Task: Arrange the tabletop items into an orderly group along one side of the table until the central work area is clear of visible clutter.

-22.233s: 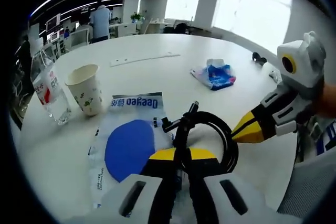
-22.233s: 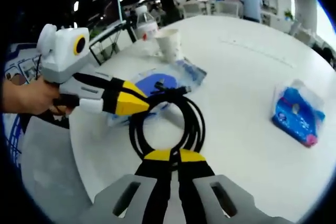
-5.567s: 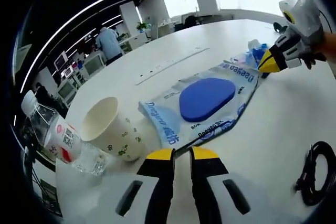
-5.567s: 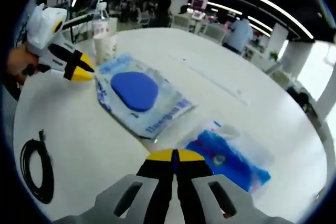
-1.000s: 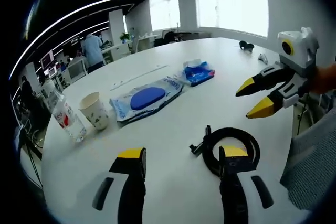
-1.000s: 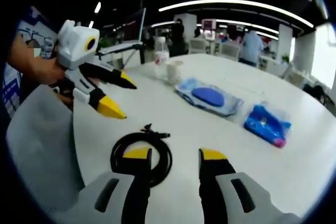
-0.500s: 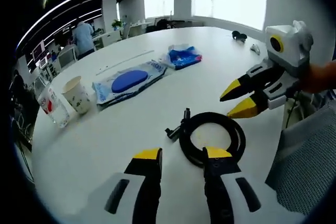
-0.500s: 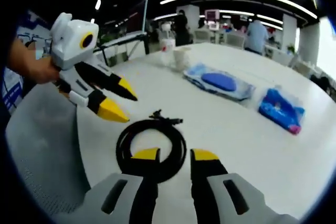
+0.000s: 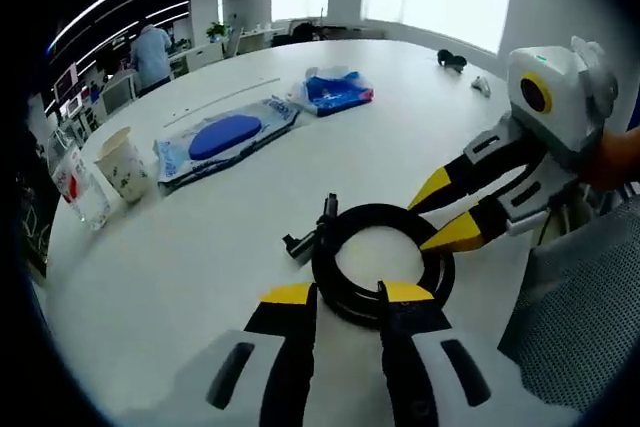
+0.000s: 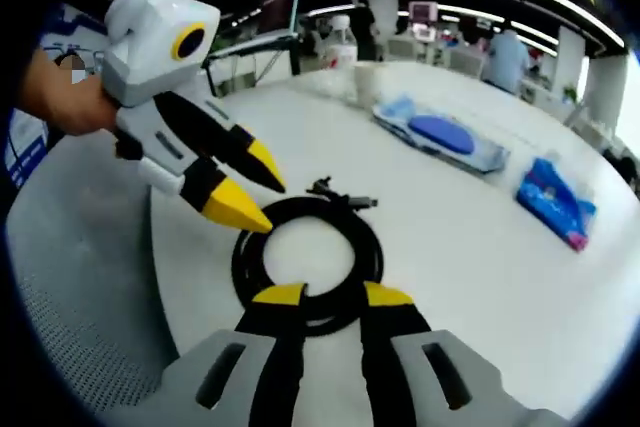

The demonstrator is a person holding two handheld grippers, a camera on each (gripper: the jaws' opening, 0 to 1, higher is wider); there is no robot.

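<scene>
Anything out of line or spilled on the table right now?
Nothing spilled. The coiled black cable lies alone near the table edge, apart from the row of bottle, paper cup, wipes pack and blue packet. Both hand-held grippers close in on it.

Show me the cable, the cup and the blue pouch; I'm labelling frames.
cable [image 9: 437, 277]: left gripper view, right side of the coil.
cup [image 9: 124, 164]: left gripper view, its side wall.
blue pouch [image 10: 556, 202]: right gripper view, middle of the packet.
</scene>
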